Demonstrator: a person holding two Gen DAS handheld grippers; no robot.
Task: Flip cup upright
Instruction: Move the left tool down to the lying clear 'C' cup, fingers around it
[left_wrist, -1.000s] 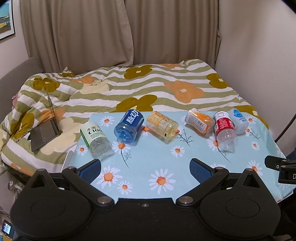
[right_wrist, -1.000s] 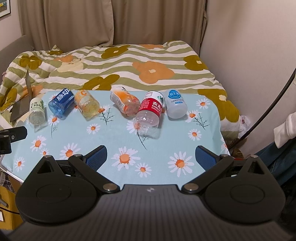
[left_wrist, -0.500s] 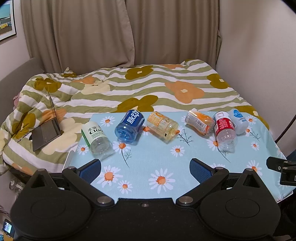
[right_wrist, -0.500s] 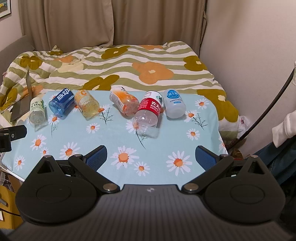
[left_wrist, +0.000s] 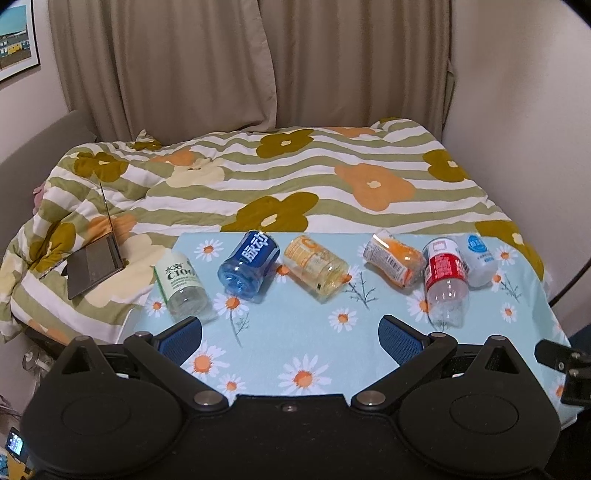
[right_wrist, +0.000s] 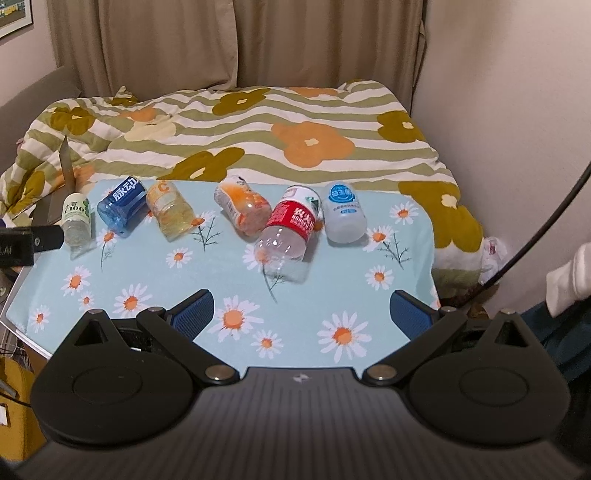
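1. So, six cups (left_wrist: 247, 267) lie on their sides in a row mid-frame on the bench (left_wrist: 295, 343).
2. Left gripper (left_wrist: 290, 334) and right gripper (right_wrist: 301, 314): fingers spread, empty.
3. I'd approach one squarely, pinch its body, tilt up.

laptop (right_wrist: 55, 199) partly behind left gripper; framed picture (left_wrist: 16, 40) cropped by edge.

Right tongs (right_wrist: 301, 314) have eased slightly back from the cups (right_wrist: 286, 225).
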